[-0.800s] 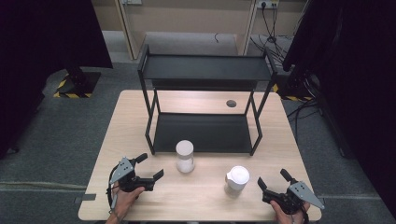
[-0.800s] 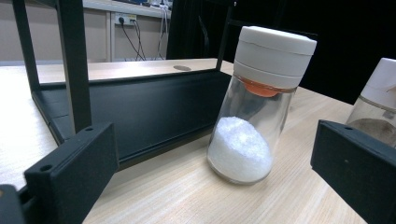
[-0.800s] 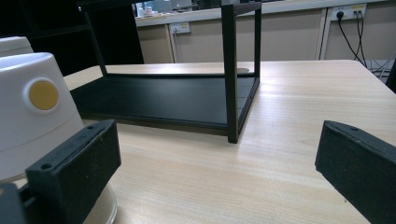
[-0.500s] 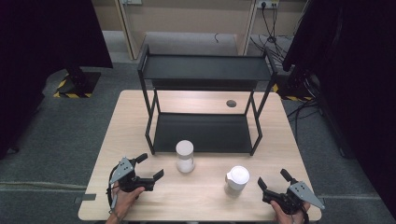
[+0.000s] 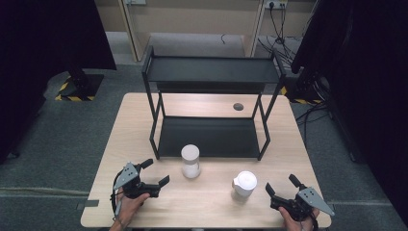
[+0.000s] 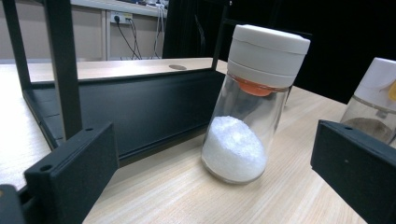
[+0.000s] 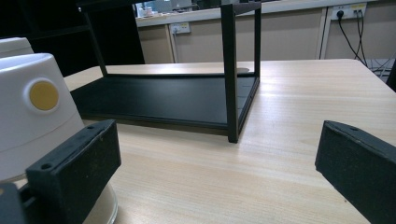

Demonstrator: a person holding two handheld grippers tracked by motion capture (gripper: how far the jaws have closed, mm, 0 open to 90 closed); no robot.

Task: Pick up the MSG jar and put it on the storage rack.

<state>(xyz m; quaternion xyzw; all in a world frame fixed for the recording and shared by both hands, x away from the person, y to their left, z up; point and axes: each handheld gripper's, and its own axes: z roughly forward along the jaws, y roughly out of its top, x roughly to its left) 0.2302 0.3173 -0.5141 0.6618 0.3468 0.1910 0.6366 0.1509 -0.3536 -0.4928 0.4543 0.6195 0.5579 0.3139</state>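
Nothing differs from the earlier frames: both jars and both tools sit where they sat.

The glass jar (image 5: 190,161) with the flat white lid stands upright near the middle of the tabletop (image 5: 211,211), just in front of the black rack's (image 5: 209,72) lower shelf. It is roughly a third full of a white grainy powder, heaped to one side, with an orange ring under the lid. The second jar (image 5: 245,183), with a white domed cap bearing a yellow dot, stands to its right and nearer the front edge; its clear base holds something pale that I cannot make out.

The left tool (image 5: 155,173) rests near the front left corner, jaws wide and empty, aimed at the powder jar and apart from it. The right tool (image 5: 283,185) rests near the front right corner, jaws likewise wide and empty, just beside the capped jar.
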